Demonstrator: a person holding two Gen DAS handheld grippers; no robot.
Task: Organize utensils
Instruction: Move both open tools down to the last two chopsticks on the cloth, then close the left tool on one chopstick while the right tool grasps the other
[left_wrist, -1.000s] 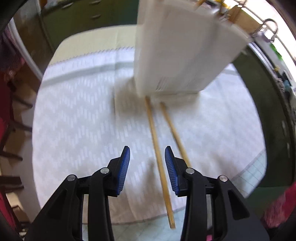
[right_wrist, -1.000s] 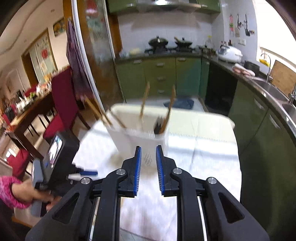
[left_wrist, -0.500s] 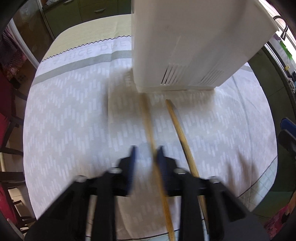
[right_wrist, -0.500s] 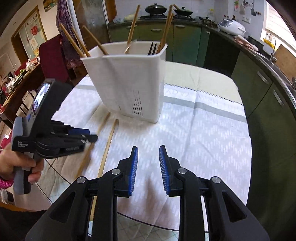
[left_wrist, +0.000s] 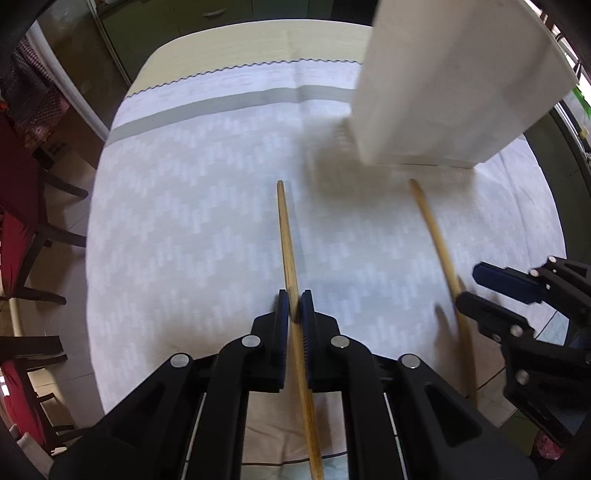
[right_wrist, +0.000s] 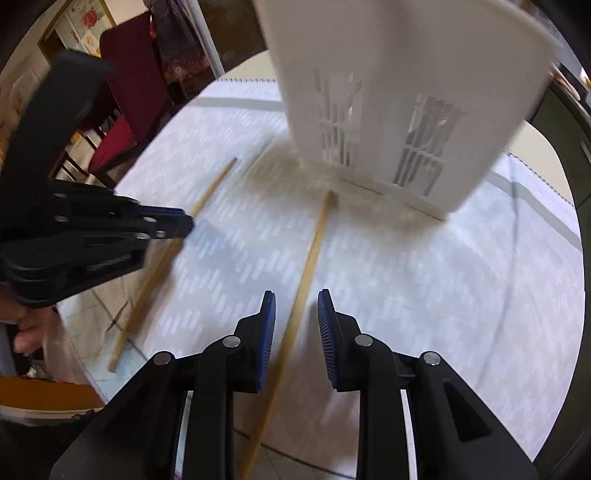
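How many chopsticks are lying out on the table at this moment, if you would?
2: one chopstick clamped in the left gripper, the other chopstick between the open right gripper.

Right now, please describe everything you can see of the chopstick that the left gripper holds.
The chopstick is a long, thin, round stick, light brown, and it looks like wood or bamboo. The left gripper is shut on it near its middle, its blue pads pressing both sides. The stick points toward the white utensil holder without touching it. Its far end lies over the white patterned tablecloth; whether it still rests on the cloth cannot be told.
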